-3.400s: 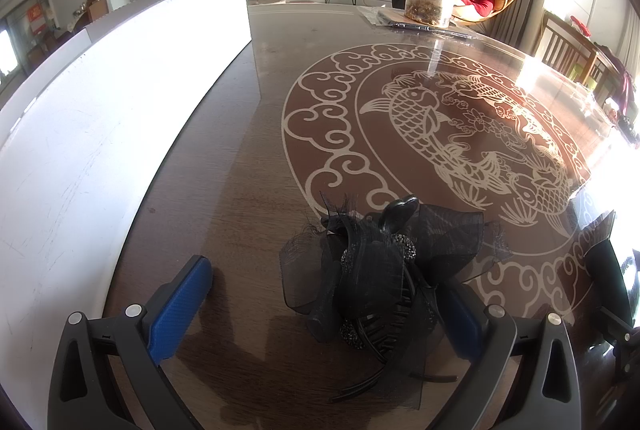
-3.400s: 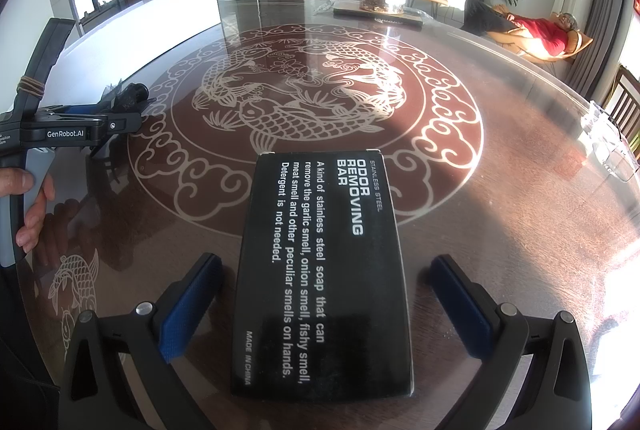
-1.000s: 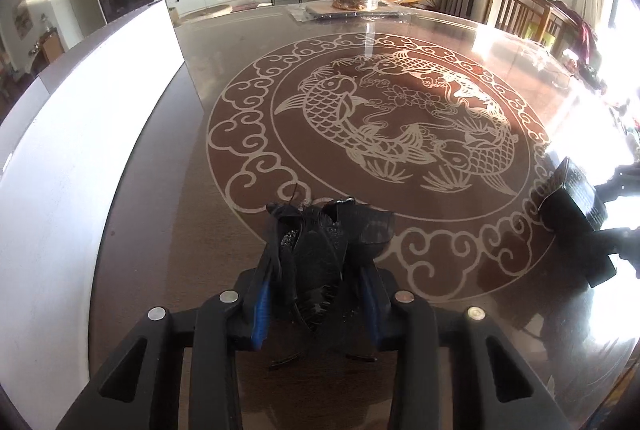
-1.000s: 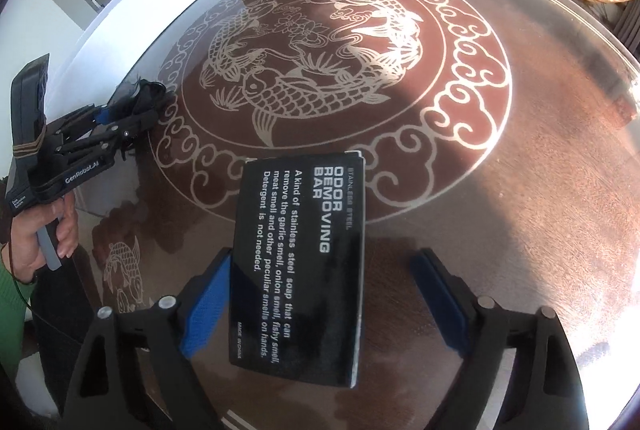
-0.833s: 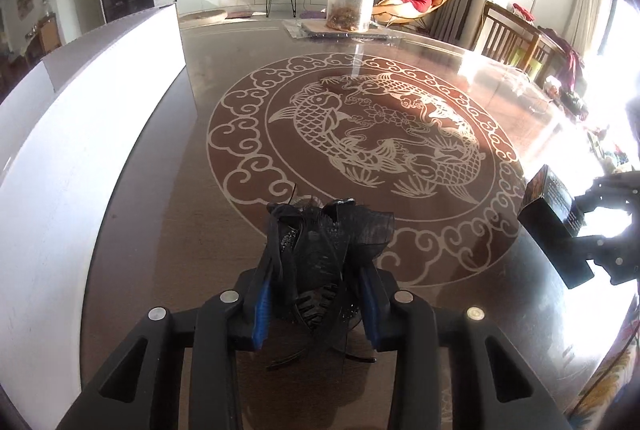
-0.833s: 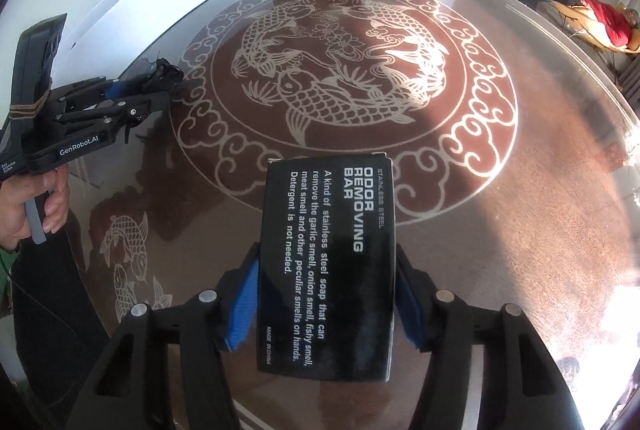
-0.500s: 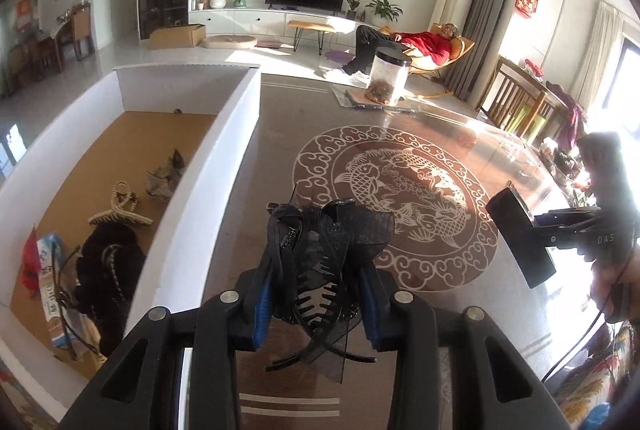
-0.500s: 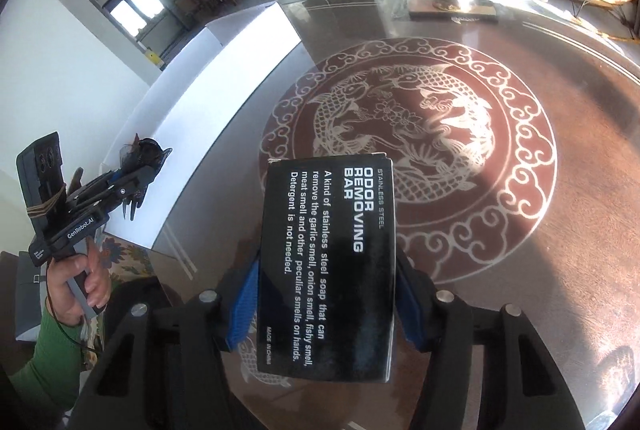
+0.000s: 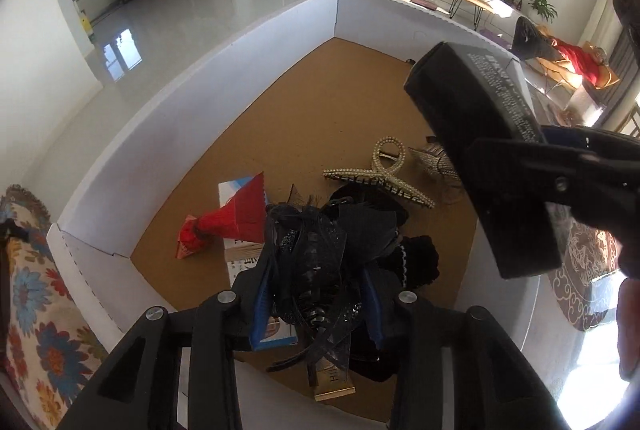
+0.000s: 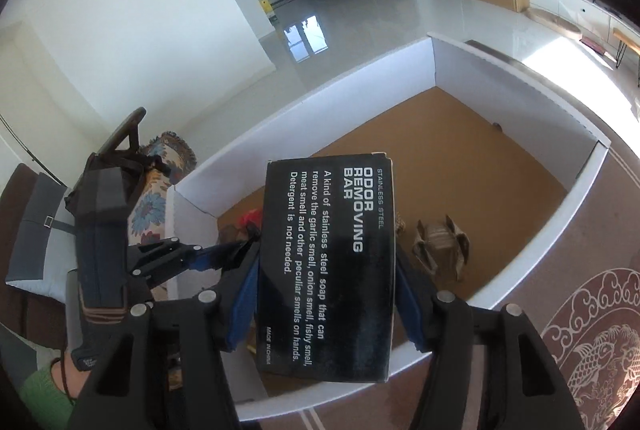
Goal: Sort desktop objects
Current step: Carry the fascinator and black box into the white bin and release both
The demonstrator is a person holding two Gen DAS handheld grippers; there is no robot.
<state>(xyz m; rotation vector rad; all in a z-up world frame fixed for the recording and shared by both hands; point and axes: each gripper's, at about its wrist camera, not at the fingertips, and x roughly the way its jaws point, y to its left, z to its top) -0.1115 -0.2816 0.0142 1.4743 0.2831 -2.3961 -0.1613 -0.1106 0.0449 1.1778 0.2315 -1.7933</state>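
Both hands have swung off the patterned surface [image 10: 592, 310] since half a second ago and now hang over the white box [image 9: 248, 42] that stands at its edge. The left tongs [image 9: 316, 294] have the black mesh hair clip [image 9: 320, 250] between their blue pads, and the jaws are opening, so the clip looks about to drop; it sits directly above the pile of things at the near end of the box floor, over a black fabric item [image 9: 416, 254] and beside a red packet [image 9: 228, 218] and a pearl hair claw [image 9: 384, 174]. The right tongs [image 10: 326, 294] are clamped on the black odor-bar box [image 10: 328, 270], its long axis running along the fingers, held above the box's near wall with open cardboard floor beyond it. The left hand appears the nearer to release. Only the left wrist view shows the pile beneath; the right wrist view alone shows the lettered face, the brown clip [image 10: 440, 250] lying clear, and the bare far corner.
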